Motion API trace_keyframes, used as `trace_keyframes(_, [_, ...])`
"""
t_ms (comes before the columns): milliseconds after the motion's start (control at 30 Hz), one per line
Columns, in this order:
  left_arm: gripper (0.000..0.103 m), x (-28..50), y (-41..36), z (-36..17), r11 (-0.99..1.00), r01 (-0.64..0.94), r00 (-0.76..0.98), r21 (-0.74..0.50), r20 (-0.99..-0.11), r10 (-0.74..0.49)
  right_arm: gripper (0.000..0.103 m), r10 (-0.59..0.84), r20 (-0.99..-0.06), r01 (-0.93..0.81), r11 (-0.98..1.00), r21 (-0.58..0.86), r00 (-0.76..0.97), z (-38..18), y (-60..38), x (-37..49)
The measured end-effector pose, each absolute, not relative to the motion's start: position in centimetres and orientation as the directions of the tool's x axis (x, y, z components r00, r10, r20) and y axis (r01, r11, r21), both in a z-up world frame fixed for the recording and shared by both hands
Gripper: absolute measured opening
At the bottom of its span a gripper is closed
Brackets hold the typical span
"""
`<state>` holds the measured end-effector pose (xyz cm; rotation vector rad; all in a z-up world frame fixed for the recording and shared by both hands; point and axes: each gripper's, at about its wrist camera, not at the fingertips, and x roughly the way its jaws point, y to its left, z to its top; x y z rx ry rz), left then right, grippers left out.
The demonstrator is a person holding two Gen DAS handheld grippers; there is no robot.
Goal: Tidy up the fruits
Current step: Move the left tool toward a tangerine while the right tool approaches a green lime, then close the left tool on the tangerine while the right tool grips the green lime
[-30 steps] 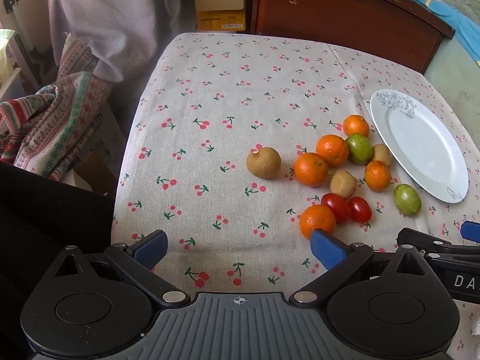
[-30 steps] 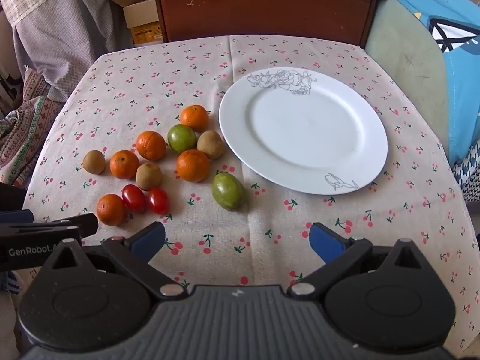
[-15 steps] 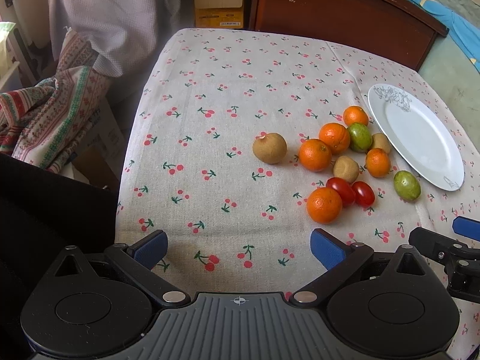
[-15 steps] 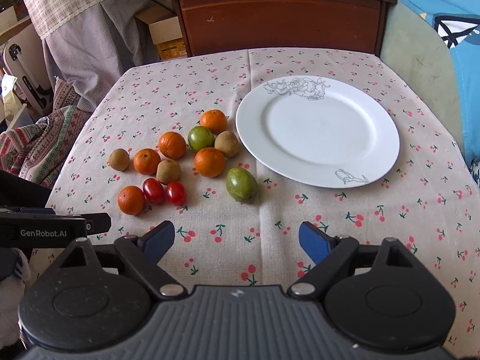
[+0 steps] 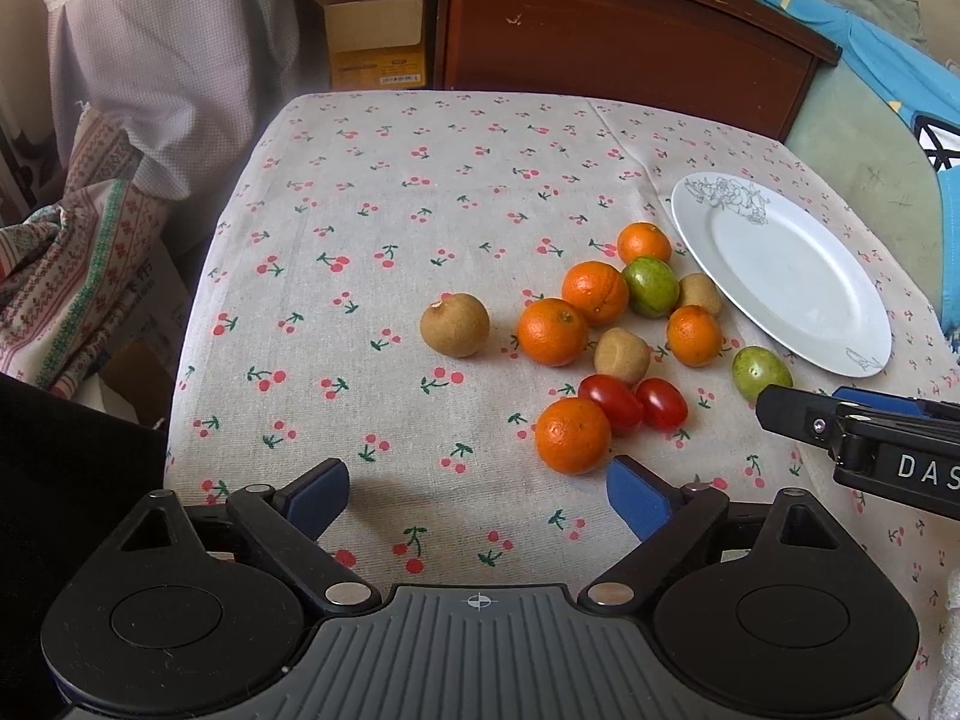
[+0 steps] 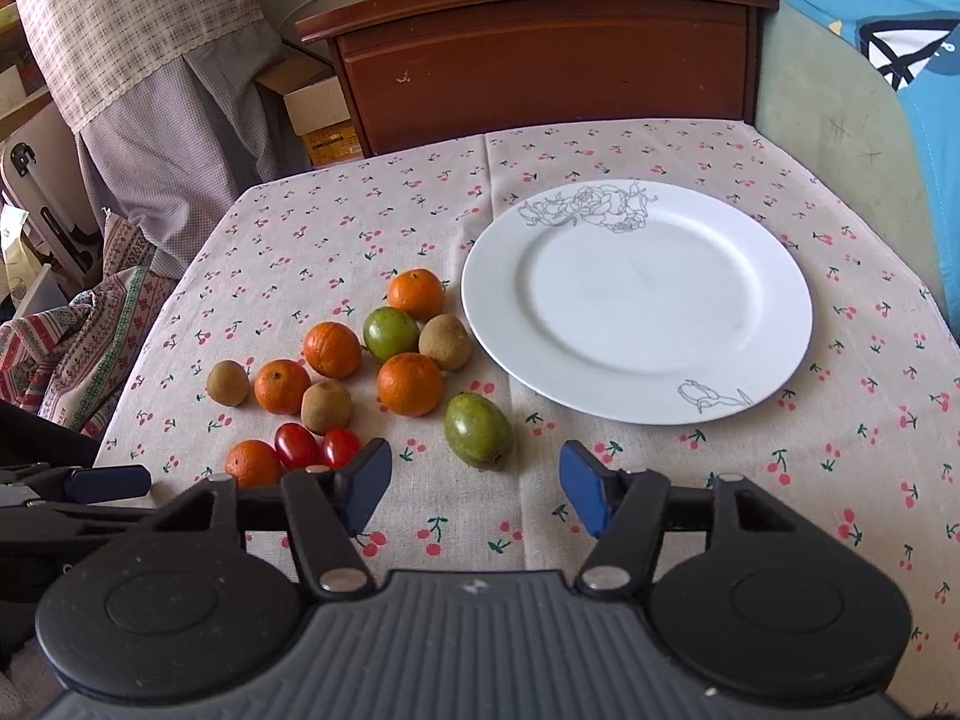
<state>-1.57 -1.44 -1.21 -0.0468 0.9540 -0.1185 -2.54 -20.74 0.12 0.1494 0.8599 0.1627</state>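
Several fruits lie loose on the cherry-print cloth: oranges, with the nearest orange (image 5: 572, 435) (image 6: 253, 463) in front, two red tomatoes (image 5: 633, 403) (image 6: 316, 447), brown kiwis (image 5: 455, 324) (image 6: 228, 383), and green fruits (image 5: 761, 372) (image 6: 478, 429). An empty white plate (image 5: 780, 270) (image 6: 636, 300) sits to their right. My left gripper (image 5: 477, 501) is open and empty, its right finger just before the nearest orange. My right gripper (image 6: 474, 489) is open and empty, just short of the near green fruit; it also shows in the left wrist view (image 5: 852, 432).
The table's left edge (image 5: 198, 312) drops to a patterned cloth pile (image 5: 66, 276). A brown wooden cabinet (image 6: 540, 54) stands behind the table, a cardboard box (image 5: 372, 36) beside it. A green and blue cushion (image 6: 870, 120) borders the right side.
Both grippers have moved forward, closer to the fruit. The right gripper's jaws have narrowed somewhat but stay open. No fruit has moved.
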Motion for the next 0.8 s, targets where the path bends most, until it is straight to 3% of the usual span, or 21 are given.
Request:
trace_keyframes(233, [0.083,-1.4,-2.4,-1.6,0.988,0.115,0.587,-0.1,-0.796,-0.148,0.054,0.215,-0.728,-0.087,0.974,0.21,0.65,-0.4,-20.8,-1.9])
trace_keyframes(700, [0.065,-1.6,-3.0,-1.7,0.983,0.162,0.627,-0.09,-0.76,-0.173,0.026,0.242,-0.726,-0.099,0.967,0.235,0.644,-1.7,-20.5,-1.3])
trace_keyframes(800, [0.062,-1.7,-3.1,-1.7,0.981,0.173,0.631,-0.09,-0.755,-0.181,0.026,0.243,-0.726,-0.112,0.968,0.225,0.643,-1.6,-20.2,-1.4])
